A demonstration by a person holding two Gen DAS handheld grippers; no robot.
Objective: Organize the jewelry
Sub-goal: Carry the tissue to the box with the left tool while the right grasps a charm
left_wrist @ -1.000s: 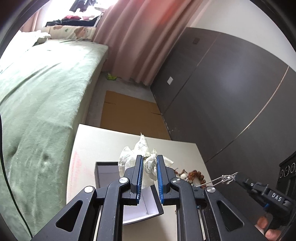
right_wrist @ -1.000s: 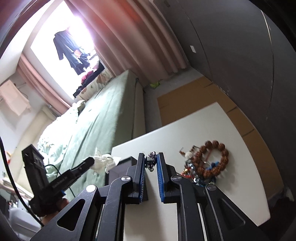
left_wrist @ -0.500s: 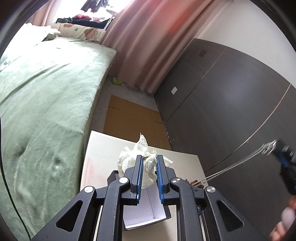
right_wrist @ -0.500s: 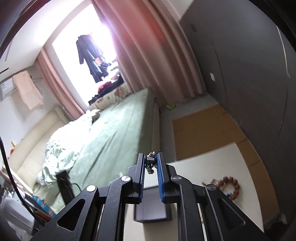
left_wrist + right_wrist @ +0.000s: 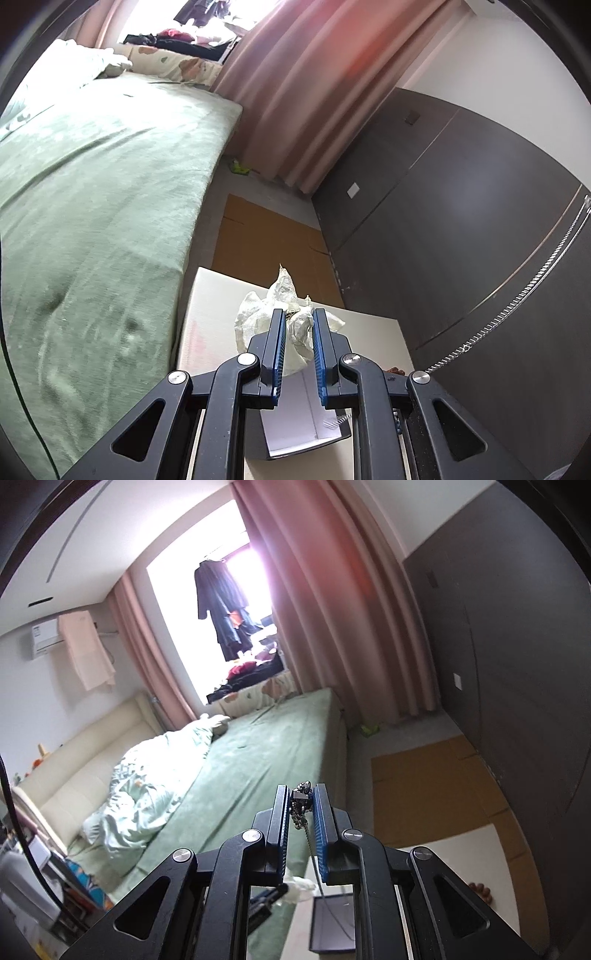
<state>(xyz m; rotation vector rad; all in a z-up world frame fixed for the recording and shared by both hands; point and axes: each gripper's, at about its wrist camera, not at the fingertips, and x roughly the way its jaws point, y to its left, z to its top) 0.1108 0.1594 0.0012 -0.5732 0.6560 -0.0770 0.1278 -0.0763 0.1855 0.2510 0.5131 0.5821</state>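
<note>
Blown-out window [image 5: 236, 602] glare, pink flare, curved fisheye edges.

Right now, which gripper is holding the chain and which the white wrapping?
The right gripper pinches the silver chain, lifted high. The left gripper clamps the crumpled white wrapping above the open box.

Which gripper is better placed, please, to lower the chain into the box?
Right, probably: the right gripper grips the chain, which hangs down toward the box. The left gripper is busy clamping the pouch.
</note>
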